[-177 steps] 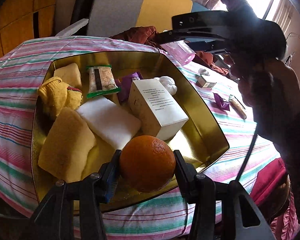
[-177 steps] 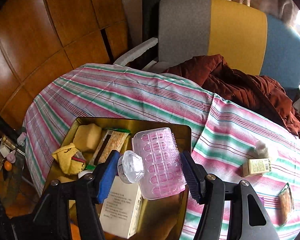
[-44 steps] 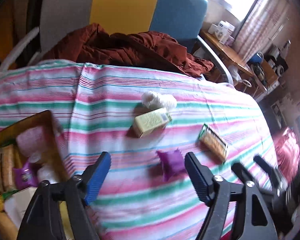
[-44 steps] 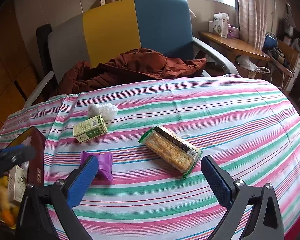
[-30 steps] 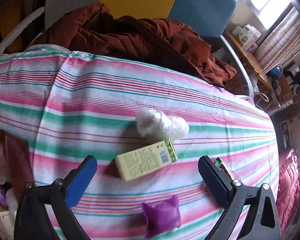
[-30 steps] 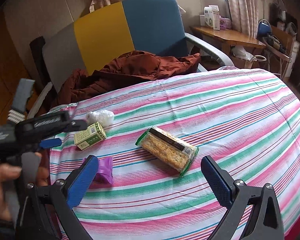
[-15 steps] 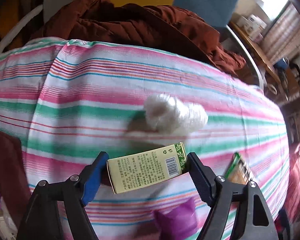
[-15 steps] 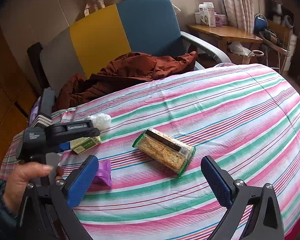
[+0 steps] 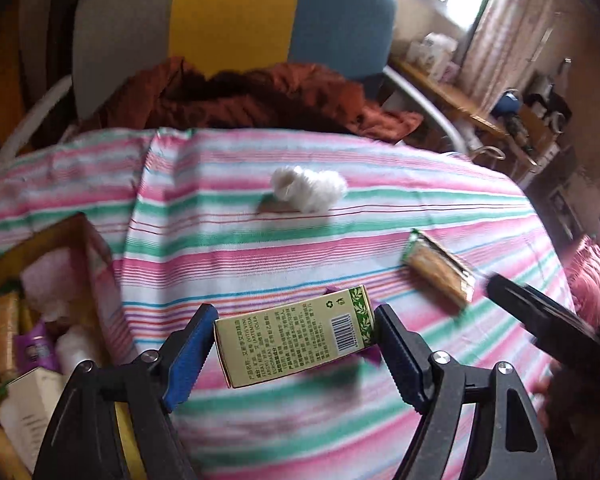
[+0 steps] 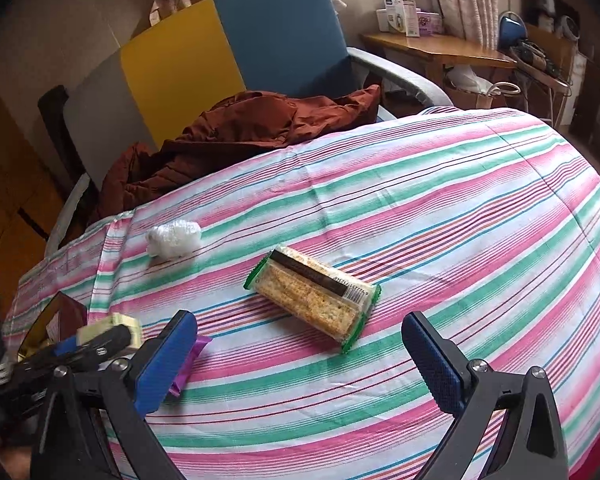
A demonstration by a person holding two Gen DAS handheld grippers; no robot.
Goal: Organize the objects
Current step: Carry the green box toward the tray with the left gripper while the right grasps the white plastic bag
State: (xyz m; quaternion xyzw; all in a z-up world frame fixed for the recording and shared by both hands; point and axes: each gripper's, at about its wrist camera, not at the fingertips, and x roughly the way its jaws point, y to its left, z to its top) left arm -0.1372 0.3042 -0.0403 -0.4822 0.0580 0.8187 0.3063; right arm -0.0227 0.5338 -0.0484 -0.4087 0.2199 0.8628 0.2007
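Gripping the green-and-cream carton (image 9: pixel 296 338) end to end, the left claw (image 9: pixel 294 344) has its blue pads pressed on both short ends, the carton lifted off the striped worktop (image 9: pixel 228 248). A purple sachet (image 9: pixel 370 356) peeks out just beneath it. At eleven o'clock sits a white fluffy wad (image 9: pixel 308 188); at two o'clock, the cracker packet (image 9: pixel 440 268). Out at nine o'clock, the gold tin (image 9: pixel 80 236) holds assorted items. The right claw (image 10: pixel 300 364) hangs spread wide and empty above the worktop, the cracker packet (image 10: pixel 314 292) at its twelve o'clock, the sachet (image 10: pixel 188 364) by its left finger.
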